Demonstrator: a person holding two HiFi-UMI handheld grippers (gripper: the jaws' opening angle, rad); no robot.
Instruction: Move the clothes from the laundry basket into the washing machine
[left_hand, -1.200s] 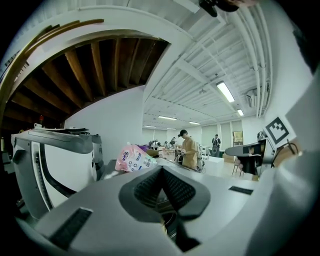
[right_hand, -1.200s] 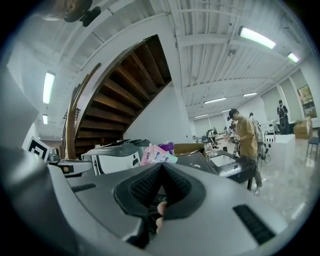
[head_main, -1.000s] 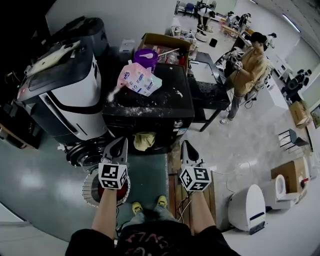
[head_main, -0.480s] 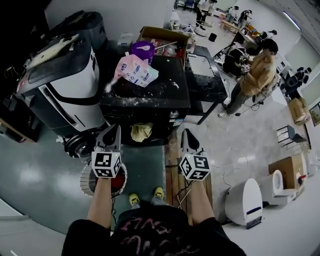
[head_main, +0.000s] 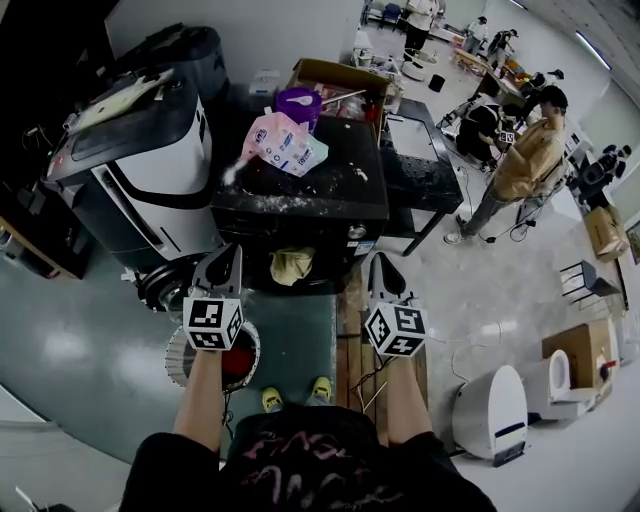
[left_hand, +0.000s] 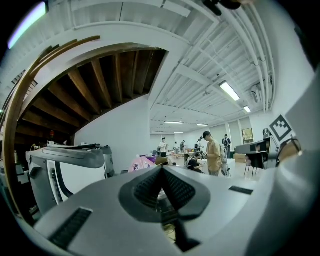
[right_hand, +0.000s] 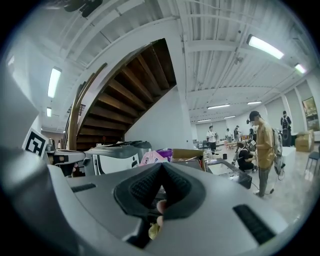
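left hand-held gripper (head_main: 231, 251), right hand-held gripper (head_main: 378, 260) — both closed

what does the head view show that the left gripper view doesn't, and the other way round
Only the head view: the laundry basket on the floor with a red cloth in it, and the wearer's yellow shoes. Only the left gripper view: the wooden stair underside and the ceiling lights. Both: the pink bag on the black machine, and the person in a tan jacket.

washing machine (head_main: 330, 205): black, top speckled white
cloth in its door (head_main: 292, 265): yellow
laundry basket (head_main: 178, 362): white
garment inside (head_main: 238, 362): red
detergent pouch (head_main: 283, 143): pink, blue print
tub (head_main: 297, 103): purple
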